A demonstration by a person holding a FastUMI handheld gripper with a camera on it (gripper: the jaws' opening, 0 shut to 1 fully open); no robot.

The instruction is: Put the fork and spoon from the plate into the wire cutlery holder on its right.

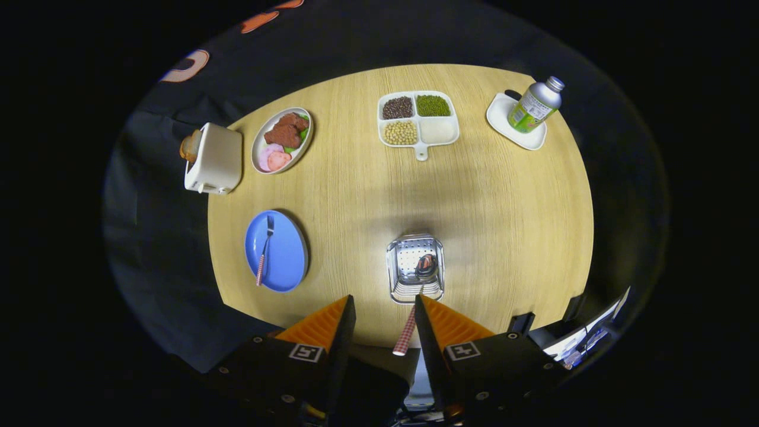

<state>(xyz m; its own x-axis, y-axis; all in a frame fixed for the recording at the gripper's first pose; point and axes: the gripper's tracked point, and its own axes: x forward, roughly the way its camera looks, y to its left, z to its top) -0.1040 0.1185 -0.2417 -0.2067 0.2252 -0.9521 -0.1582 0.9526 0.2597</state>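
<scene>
Spoon [422, 270] was lodged in holder [415, 267]; fork [264, 249] was left on plate [276, 251]. Tongs [384, 314] were held wide, gripping nothing, above the spoon handle.

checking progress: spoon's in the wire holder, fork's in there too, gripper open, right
Not quite. The gripper view shows the fork lying on the blue plate, not in the wire holder. The spoon is in the holder, and the gripper is open.
</scene>
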